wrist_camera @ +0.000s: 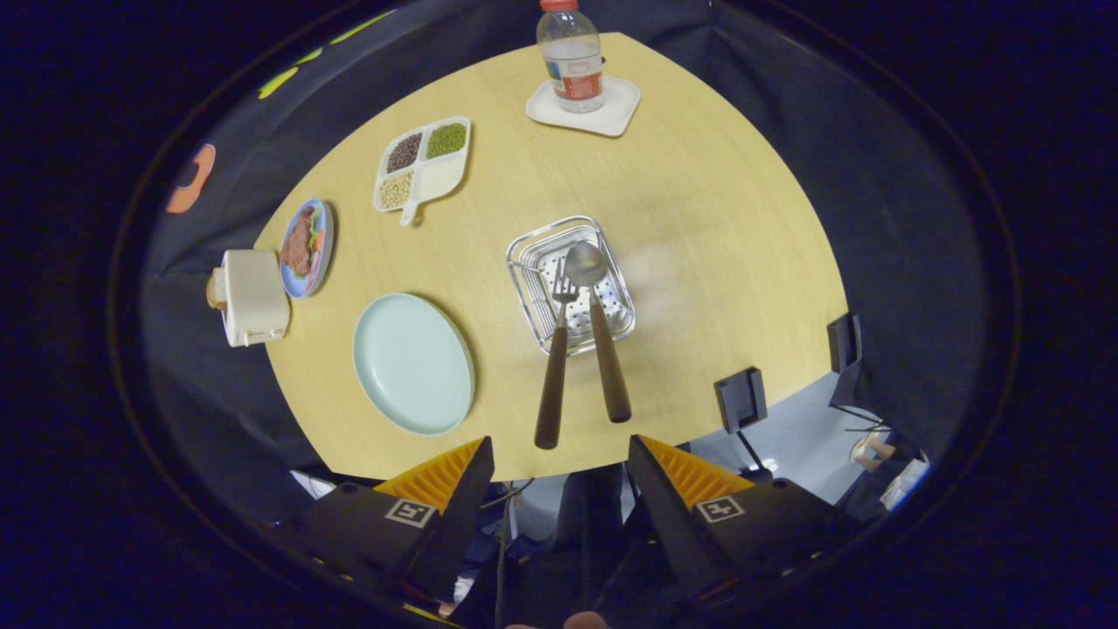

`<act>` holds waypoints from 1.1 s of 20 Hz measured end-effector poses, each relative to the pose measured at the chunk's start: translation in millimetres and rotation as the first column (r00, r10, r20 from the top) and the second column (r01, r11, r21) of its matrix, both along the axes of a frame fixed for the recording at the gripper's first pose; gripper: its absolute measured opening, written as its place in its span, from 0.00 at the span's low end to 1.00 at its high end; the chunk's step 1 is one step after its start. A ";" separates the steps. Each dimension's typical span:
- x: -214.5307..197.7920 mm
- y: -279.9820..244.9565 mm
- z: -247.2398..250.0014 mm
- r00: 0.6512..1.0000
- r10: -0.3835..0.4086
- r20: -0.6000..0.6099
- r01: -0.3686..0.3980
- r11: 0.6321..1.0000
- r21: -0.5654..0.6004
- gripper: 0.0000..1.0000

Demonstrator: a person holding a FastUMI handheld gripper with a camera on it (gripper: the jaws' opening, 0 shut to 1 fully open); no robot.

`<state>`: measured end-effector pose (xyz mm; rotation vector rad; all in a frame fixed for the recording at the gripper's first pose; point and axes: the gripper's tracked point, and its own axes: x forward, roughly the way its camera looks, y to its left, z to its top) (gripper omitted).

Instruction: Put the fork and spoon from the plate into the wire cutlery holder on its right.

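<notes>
one pale wooden table (pixel 699 262) carries everything, and the gripper (pixel 559 467) hangs above its near edge with its two fingers spread wide and nothing between them. largest of the things on the table is one round pale green plate (pixel 412 362), bare, lying near the near edge toward the left corner. next comes one wire cutlery holder (pixel 572 281), a square metal basket with a perforated floor, standing to the right of the plate about mid-table and apart from it. two pieces of cutlery sit in it, one fork (pixel 556 358) and one spoon (pixel 598 328), both with dark brown handles; their heads rest inside the basket, the fork's tines on the left and the spoon's bowl just beside on the right, while both handles lean out over the basket's near rim toward the fingers, the fork's handle ending just ahead of the gap between them. at the left edge stands one cream toaster (pixel 251 297), with one small blue plate of food (pixel 306 247) just beside it. farther along the left edge lies one white divided dish (pixel 422 163) with three compartments of beans, dark, green and pale. at the far edge one clear water bottle (pixel 570 57) with a red cap stands upright on one white square coaster (pixel 583 107).
</notes>
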<state>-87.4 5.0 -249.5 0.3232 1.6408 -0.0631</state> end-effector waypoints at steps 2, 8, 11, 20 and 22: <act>3.9 0.2 18.3 0.995 0.040 0.095 -0.039 0.999 -0.014 0.96; 61.1 22.1 114.4 0.794 0.054 0.605 -0.087 0.996 0.026 0.96; 91.3 21.6 178.1 0.565 0.046 0.824 -0.053 0.998 -0.019 0.95; 98.6 1.1 315.4 -0.010 0.125 0.992 0.090 0.988 -0.123 0.96; 98.9 1.2 314.4 -0.032 0.129 0.991 0.093 0.988 -0.126 0.96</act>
